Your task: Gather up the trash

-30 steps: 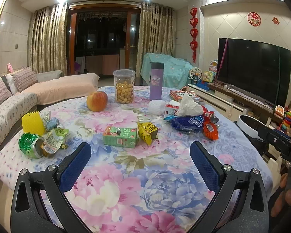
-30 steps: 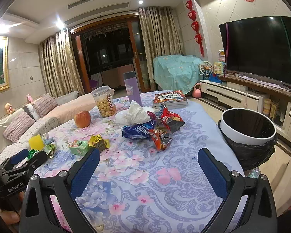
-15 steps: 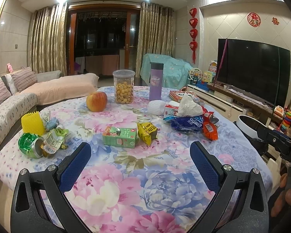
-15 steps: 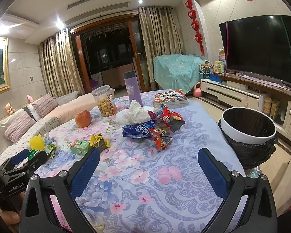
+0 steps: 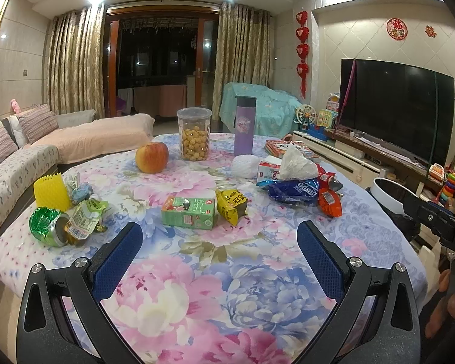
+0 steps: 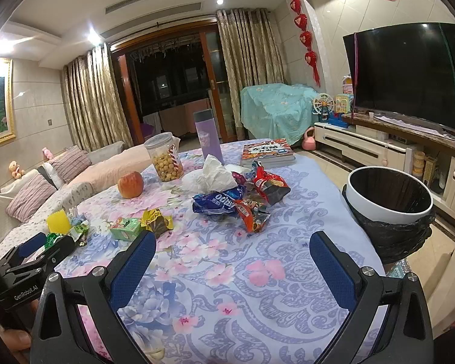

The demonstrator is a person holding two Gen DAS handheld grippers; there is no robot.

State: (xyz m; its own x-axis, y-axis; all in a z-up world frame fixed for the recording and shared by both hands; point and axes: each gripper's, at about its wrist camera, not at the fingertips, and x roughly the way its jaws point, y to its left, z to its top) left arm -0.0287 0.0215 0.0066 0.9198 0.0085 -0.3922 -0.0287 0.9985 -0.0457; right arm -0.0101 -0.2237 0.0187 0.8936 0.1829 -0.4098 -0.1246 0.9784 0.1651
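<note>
Trash lies scattered on the floral tablecloth (image 5: 215,276). A green juice carton (image 5: 189,213) and a yellow wrapper (image 5: 231,202) sit mid-table, just beyond my open left gripper (image 5: 218,236). A crushed green can (image 5: 47,226) and wrappers (image 5: 83,217) lie at the left edge. A blue snack bag (image 6: 217,202), red wrappers (image 6: 253,214) and a white tissue (image 6: 215,176) are piled ahead of my open right gripper (image 6: 232,247). A white bin with a black liner (image 6: 389,203) stands off the table's right side.
An apple (image 5: 151,157), a jar of snacks (image 5: 194,133), a purple flask (image 5: 244,129) and books (image 6: 268,151) stand at the far side. A yellow comb-like piece (image 5: 50,192) sits left. A sofa (image 5: 12,163) lies left, a TV (image 5: 394,109) right.
</note>
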